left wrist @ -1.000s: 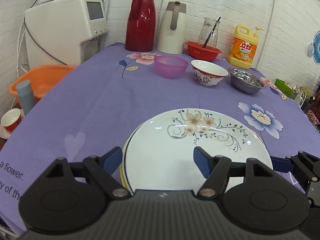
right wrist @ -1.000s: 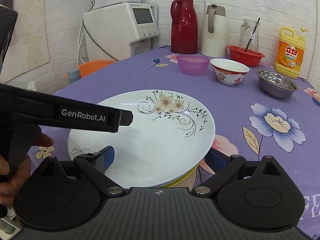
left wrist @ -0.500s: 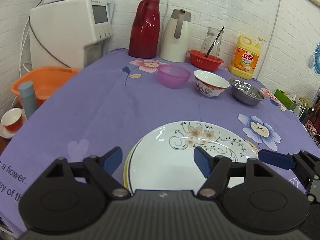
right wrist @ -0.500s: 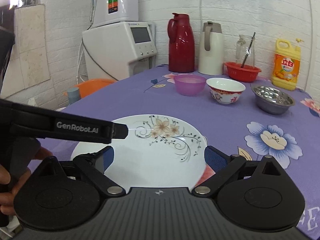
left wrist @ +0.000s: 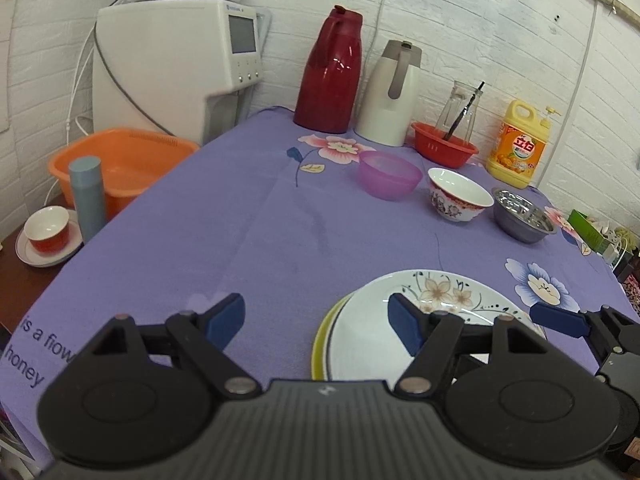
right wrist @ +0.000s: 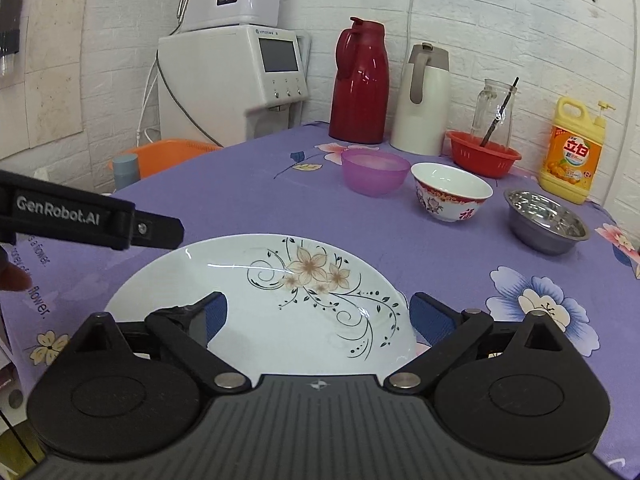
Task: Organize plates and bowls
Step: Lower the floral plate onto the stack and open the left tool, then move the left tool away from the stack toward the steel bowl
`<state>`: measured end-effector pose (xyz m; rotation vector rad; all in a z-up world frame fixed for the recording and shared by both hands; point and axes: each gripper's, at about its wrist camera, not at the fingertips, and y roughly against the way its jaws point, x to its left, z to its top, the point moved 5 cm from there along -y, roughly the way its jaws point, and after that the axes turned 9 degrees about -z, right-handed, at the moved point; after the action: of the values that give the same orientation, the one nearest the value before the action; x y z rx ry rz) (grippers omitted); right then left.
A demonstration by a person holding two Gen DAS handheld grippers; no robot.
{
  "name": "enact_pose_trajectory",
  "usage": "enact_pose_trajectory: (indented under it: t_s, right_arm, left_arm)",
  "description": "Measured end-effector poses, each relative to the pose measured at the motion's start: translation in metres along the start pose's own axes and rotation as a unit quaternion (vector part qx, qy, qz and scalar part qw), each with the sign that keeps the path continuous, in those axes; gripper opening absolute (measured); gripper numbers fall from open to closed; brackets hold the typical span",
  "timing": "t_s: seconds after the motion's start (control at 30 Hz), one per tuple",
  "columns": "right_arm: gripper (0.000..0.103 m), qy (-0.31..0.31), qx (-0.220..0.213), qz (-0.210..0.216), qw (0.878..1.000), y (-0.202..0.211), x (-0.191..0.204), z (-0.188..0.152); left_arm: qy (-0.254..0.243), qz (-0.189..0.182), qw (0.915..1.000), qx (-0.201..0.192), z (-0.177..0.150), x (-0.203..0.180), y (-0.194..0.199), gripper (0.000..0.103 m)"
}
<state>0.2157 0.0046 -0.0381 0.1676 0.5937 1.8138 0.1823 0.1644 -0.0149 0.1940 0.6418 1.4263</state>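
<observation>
We judge plates done: floral plate (right wrist: 280, 300) tops a stack on the worktop (left wrist: 260, 232), three bowls (right wrist: 451, 196) remain unstacked behind; left hand-held gripper (left wrist: 316, 320) and right hand-held gripper (right wrist: 316, 316) spread wide, empty.

White brick wall (left wrist: 460, 20), purple-clothed table (left wrist: 260, 220)

I read "GenRobot.AI" on left gripper (right wrist: 80, 220) arm. Yellow detergent bottle (right wrist: 573, 156) label: "立白". Patterned bowl (right wrist: 451, 197) left of bottle: "福". Tablecloth (left wrist: 280, 216) print near left gripper: "is a flow", "honey".
</observation>
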Motion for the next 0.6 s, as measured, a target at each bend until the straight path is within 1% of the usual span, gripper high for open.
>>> enact_pose_trajectory:
  t_s: [0.07, 0.13, 0.2, 0.27, 0.37, 0.43, 0.53, 0.6]
  right_arm:
    - [0.103, 0.007, 0.002, 0.015, 1.0, 0.0, 0.009, -0.002]
    - [0.103, 0.018, 0.019, 0.037, 0.999, -0.004, 0.02, -0.007]
    - [0.103, 0.012, 0.007, 0.033, 0.999, -0.001, 0.021, -0.009]
    - [0.103, -0.009, -0.011, 0.032, 0.999, 0.007, 0.012, -0.004]
    - [0.103, -0.035, -0.021, 0.028, 0.999, 0.014, -0.002, 0.001]
    - [0.103, -0.055, -0.015, 0.025, 0.998, 0.013, -0.014, -0.002]
    - [0.103, -0.087, 0.013, 0.028, 0.996, 0.005, -0.03, -0.012]
    - [0.103, -0.101, 0.023, 0.021, 0.994, 0.002, -0.041, -0.02]
  left_arm:
    - [0.005, 0.005, 1.0, 0.003, -0.001, 0.006, -0.001, 0.071]
    - [0.011, 0.005, 0.9999, 0.009, -0.003, 0.01, -0.004, 0.071]
    - [0.012, 0.003, 0.9999, 0.011, -0.005, 0.011, -0.004, 0.071]
    - [0.01, 0.003, 0.9999, 0.012, -0.006, 0.011, -0.005, 0.071]
    - [0.007, 0.001, 0.9999, 0.013, -0.004, 0.006, -0.008, 0.071]
    - [0.002, -0.003, 0.9999, 0.015, -0.003, 0.001, -0.01, 0.071]
    - [-0.008, -0.009, 0.9997, 0.02, -0.004, -0.009, -0.012, 0.071]
    - [-0.015, -0.01, 0.9996, 0.023, -0.003, -0.016, -0.015, 0.071]
